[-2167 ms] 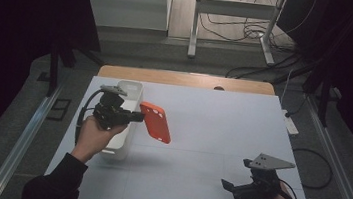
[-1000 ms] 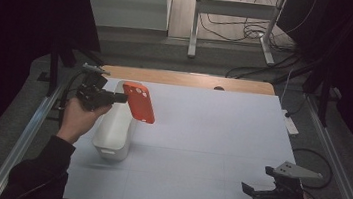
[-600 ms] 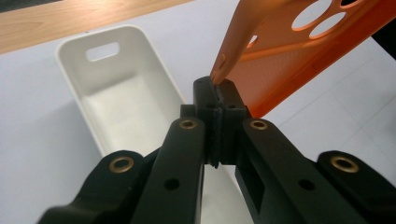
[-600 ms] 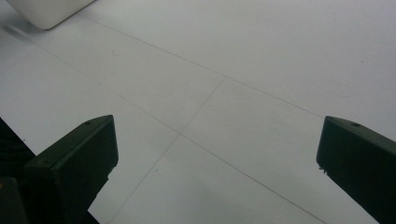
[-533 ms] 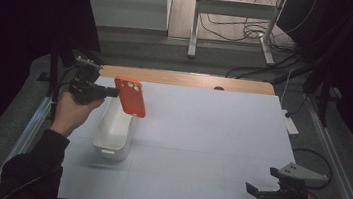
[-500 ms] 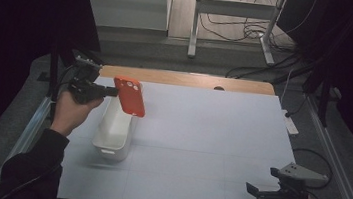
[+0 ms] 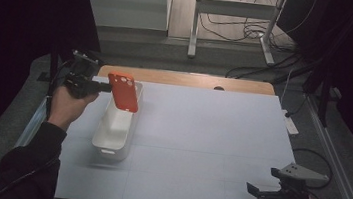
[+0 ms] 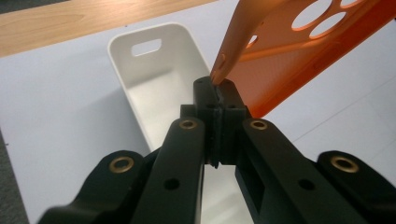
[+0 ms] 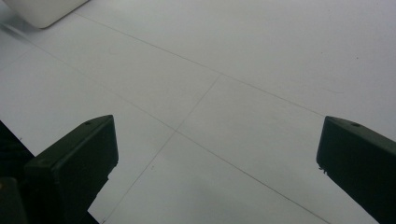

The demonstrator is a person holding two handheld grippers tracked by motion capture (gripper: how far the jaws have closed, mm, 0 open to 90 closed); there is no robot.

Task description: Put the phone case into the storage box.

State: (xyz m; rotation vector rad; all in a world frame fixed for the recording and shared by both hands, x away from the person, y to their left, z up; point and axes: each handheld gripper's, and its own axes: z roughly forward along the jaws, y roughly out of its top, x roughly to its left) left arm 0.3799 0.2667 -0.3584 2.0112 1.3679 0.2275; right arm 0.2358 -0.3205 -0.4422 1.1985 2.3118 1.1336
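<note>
An orange phone case (image 7: 123,91) with round camera holes hangs in the air over the far end of a long white bin (image 7: 117,122). My left gripper (image 7: 105,87) is shut on the case's edge, and the left gripper view has the jaws pinched on the thin orange rim (image 8: 222,70) with the empty bin (image 8: 159,79) below. My right gripper (image 7: 254,191) rests near the table's front right corner, jaws wide open over bare white table (image 9: 224,93), with nothing between them.
The white table (image 7: 211,128) has a wooden strip (image 7: 187,79) along its far edge. A corner of the white bin (image 9: 42,11) sits at the top left of the right gripper view. Cables and a metal stand (image 7: 233,25) lie on the floor beyond.
My left hand has carried the orange case back and to the left, from above the bin's middle toward its far end. The right gripper has stayed put.
</note>
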